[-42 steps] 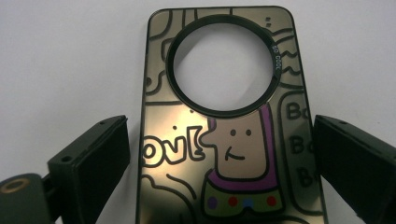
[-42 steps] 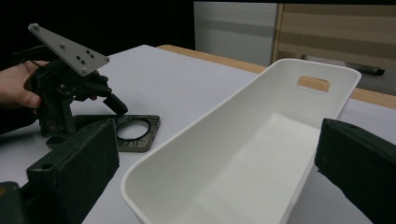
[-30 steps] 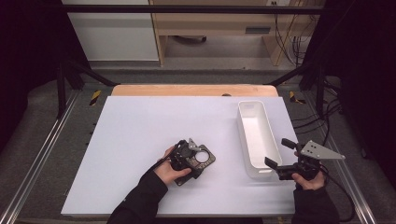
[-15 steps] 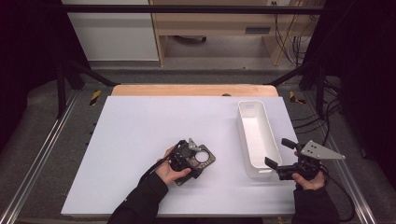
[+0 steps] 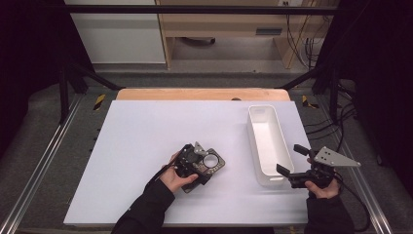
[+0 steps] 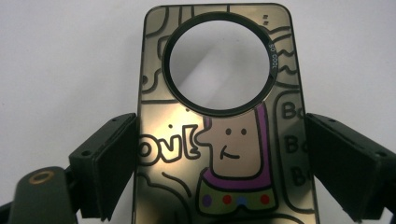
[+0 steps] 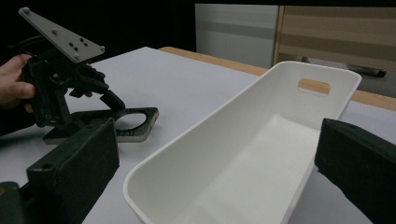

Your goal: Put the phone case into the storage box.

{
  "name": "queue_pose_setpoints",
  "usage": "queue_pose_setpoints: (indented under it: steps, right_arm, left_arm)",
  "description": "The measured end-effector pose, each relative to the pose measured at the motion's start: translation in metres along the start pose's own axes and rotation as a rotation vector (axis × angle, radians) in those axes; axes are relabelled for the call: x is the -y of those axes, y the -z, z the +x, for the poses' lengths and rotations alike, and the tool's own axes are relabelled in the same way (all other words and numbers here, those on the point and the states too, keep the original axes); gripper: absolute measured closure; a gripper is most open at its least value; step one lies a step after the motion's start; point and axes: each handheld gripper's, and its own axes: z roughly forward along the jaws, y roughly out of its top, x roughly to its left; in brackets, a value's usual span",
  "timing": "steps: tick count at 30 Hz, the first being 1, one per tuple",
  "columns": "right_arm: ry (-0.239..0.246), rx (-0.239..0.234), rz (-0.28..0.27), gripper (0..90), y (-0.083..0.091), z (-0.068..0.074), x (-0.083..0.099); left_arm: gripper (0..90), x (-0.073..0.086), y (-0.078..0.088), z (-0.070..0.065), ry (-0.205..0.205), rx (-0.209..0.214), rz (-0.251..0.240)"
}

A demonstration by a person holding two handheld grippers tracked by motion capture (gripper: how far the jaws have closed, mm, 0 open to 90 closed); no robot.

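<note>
A glossy phone case with a cartoon figure and a round camera hole lies flat on the white table. My left gripper points down over it, its two black pads touching the case's long edges. From above, the case sits at centre front with the left gripper on it. My right gripper is held at the front right, jaws wide open and bare, by the near end of a white bin. In the right gripper view, the bin's wall rises between the jaws.
The long bin stands lengthwise at the table's right and holds nothing. Metal frame rails run along both sides of the table. A wooden strip edges the far side. Cables trail off to the right.
</note>
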Motion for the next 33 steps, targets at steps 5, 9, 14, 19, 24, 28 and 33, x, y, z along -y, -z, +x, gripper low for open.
queue_pose_setpoints:
  steps: [5,9,14,19,24,28,33]
  right_arm:
    - [0.002,0.000,0.001,0.4,0.000,0.000,0.000]
    - [-0.002,-0.003,-0.001,0.4,0.000,0.001,-0.001]
    - [0.001,-0.004,-0.004,0.4,0.001,0.001,-0.001]
    - [0.007,-0.009,-0.004,0.4,0.001,0.001,-0.002]
    - [0.011,-0.018,-0.003,0.4,0.000,0.003,-0.003]
    - [0.019,-0.027,-0.003,0.4,-0.001,0.005,-0.005]
    - [0.030,-0.044,-0.001,0.4,-0.002,0.009,-0.007]
  left_arm:
    - [11.6,-0.003,0.008,-0.002,-0.007,0.008,-0.023]
    - [11.6,-0.004,0.014,-0.004,-0.011,0.013,-0.038]
    - [11.6,-0.004,0.022,-0.007,-0.016,0.023,-0.058]
    - [11.6,-0.005,0.032,-0.009,-0.024,0.032,-0.086]
    - [11.6,-0.004,0.042,-0.011,-0.040,0.042,-0.114]
    - [11.5,-0.004,0.051,-0.012,-0.061,0.051,-0.135]
    - [11.6,-0.003,0.059,-0.015,-0.095,0.067,-0.153]
